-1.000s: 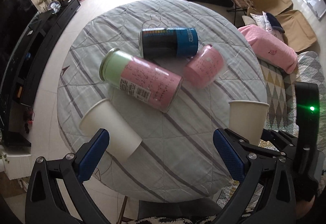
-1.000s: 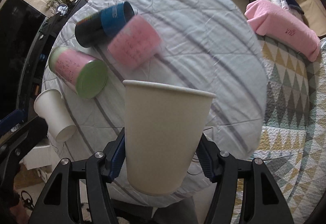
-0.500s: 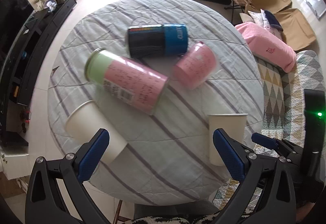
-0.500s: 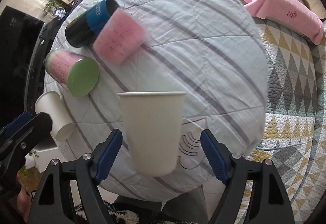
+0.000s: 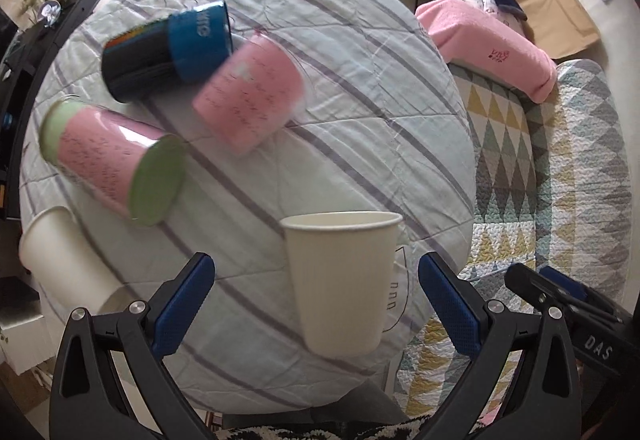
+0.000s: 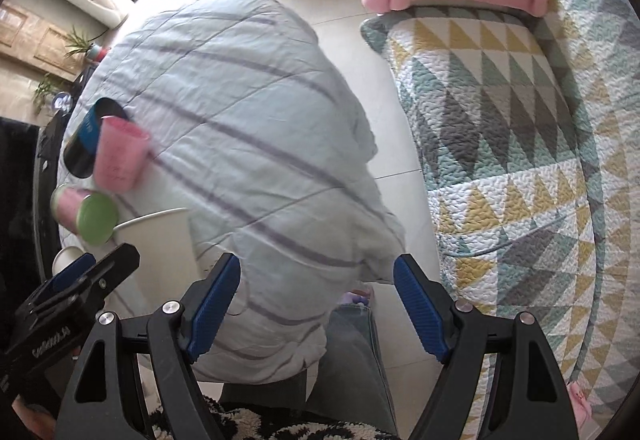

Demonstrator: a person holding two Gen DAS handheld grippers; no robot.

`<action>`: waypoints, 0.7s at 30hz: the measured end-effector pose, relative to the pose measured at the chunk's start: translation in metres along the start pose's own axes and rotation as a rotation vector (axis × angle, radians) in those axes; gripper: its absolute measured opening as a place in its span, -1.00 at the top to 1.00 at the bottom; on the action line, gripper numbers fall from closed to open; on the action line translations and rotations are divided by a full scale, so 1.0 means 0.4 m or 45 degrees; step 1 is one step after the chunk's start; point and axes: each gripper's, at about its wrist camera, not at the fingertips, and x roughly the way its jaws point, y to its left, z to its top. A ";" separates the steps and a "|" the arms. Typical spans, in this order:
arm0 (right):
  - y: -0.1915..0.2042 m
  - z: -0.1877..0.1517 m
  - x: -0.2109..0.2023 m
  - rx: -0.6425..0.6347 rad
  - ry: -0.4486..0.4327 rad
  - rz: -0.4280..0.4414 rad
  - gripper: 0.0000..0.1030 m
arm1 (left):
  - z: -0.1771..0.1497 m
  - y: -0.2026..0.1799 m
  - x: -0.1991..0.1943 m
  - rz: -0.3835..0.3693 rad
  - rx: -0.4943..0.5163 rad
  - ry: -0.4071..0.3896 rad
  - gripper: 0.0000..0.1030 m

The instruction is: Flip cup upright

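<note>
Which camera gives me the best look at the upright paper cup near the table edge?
The left wrist view: the upright paper cup stands whole and mouth up between the open left gripper. The right wrist view shows only part of it at the left edge, behind the left gripper's fingers; the right gripper is open and empty.

A round table [image 5: 360, 88] under a striped pale cloth carries an upright paper cup [image 5: 340, 280] between the left tongs' fingers, a second cup [image 5: 60, 260] lying beyond the left finger, and farther ahead a green-ended can [image 5: 116, 160], a pink cup [image 5: 252, 96] and a blue-black can [image 5: 168, 48].
</note>
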 end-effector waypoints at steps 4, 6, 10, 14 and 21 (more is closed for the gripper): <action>-0.038 0.005 0.018 0.034 0.032 0.011 -0.56 | 0.009 -0.009 0.045 0.007 -0.035 0.055 -1.00; -0.049 0.005 0.035 0.031 0.054 0.011 -0.56 | 0.011 -0.012 0.064 0.012 -0.054 0.075 -1.00; -0.057 0.010 0.056 0.021 0.088 0.015 -0.56 | 0.021 -0.007 0.115 0.008 -0.111 0.140 -0.99; -0.059 0.015 0.065 0.020 0.095 0.012 -0.56 | 0.023 0.007 0.145 -0.054 -0.187 0.195 -0.30; -0.059 0.023 0.058 0.032 0.089 0.031 -0.56 | 0.049 -0.010 0.059 -0.067 -0.115 0.065 -0.33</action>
